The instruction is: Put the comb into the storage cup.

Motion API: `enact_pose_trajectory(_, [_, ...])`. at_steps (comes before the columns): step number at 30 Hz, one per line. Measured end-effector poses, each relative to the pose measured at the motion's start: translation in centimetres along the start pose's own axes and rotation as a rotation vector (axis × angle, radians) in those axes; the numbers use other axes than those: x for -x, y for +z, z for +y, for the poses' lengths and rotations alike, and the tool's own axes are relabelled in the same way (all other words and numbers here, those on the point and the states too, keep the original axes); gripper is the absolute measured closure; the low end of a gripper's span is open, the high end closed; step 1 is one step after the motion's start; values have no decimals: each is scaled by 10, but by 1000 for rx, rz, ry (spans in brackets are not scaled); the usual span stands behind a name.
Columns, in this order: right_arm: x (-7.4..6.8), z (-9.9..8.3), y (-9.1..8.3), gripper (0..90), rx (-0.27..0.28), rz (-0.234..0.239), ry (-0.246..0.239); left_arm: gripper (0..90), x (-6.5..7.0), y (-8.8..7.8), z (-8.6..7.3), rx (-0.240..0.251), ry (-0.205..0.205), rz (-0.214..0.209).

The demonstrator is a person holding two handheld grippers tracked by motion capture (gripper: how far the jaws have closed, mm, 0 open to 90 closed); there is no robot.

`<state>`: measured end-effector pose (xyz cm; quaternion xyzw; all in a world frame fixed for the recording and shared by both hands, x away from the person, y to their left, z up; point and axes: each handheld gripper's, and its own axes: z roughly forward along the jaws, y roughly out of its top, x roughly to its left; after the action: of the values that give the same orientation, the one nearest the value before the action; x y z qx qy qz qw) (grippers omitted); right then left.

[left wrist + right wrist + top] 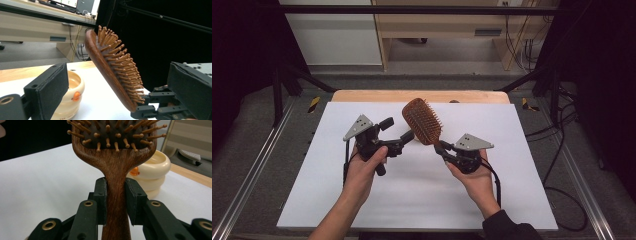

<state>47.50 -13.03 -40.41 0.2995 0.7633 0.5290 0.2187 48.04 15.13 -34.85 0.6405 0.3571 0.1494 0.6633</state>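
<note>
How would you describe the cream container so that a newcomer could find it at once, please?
Start at the white table and the wooden hairbrush held above it. Just behind the brush stands a round cream container, open-topped, ribbed, with a small orange mark on its side.

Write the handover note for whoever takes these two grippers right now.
Right gripper: shut on the handle of the wooden hairbrush, which is held off the white table with its head up and tilted away from the person.
Left gripper: open, its fingers spread with nothing pressed between them, close beside the brush.
Cream round container: standing on the table behind the brush.
Done: brush picked up by its handle.
Left: probably a handover to the left gripper or setting the brush down by the container; which one cannot be told from here. Keep the right grip until the brush is supported.
</note>
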Motion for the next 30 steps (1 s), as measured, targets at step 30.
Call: enact_pose_trajectory(30, [-24, 8, 12, 726, 53, 14, -23, 63, -9, 16, 9, -14, -134, -10])
